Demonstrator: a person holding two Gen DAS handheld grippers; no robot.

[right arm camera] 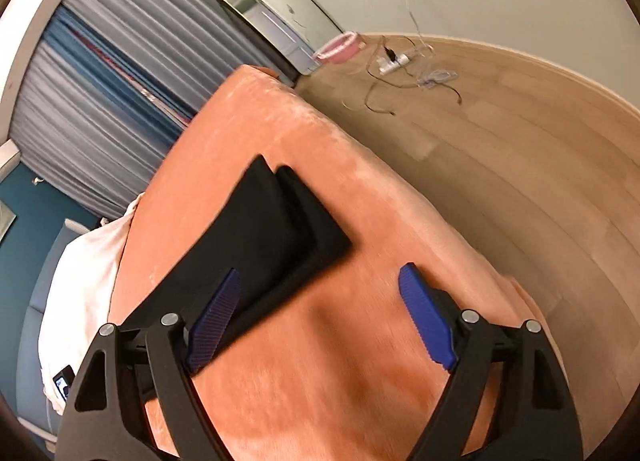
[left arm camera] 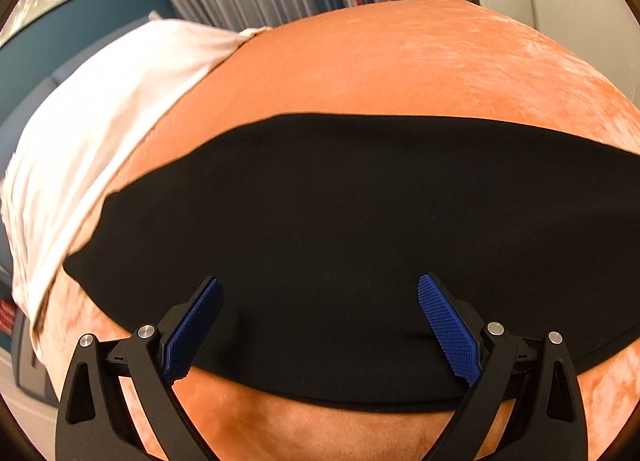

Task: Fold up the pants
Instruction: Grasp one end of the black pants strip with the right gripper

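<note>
Left gripper [left arm camera: 320,325]: jaws spread wide, nothing between them; the blue pads [left arm camera: 196,325] hang over the near edge of the pants, which pass beneath both fingers. No contact that I can make out.

Right gripper [right arm camera: 320,317]: jaws likewise spread and empty, held above the bed beside the garment; its left pad overlaps the pants' near edge in the picture, its right pad sits over bare blanket.

Pants [left arm camera: 340,229]: black, lying flat on the orange blanket [left arm camera: 400,73], already doubled into a long strip. In the right wrist view the far end of the pants [right arm camera: 280,221] shows two stepped layers that do not quite line up.

Long axis: in the left view it runs across the jaws, left to right; in the right view it runs away from the gripper toward the upper right, with the cloth lying to the left of the jaw gap.

Nearer hand: the left, by my judgement, since it is centred over the strip, while the right stands off to one side of it.

Poses: the left looks down and forward, squarely over the strip; the right is tilted, looking along it.

Likely next: a fold along the length, which calls for a hold on one end.

Beyond: a white pillow [left arm camera: 80,133] at the blanket's far left, grey curtains [right arm camera: 100,73], wooden floor [right arm camera: 520,149] with loose cables [right arm camera: 400,73].
</note>
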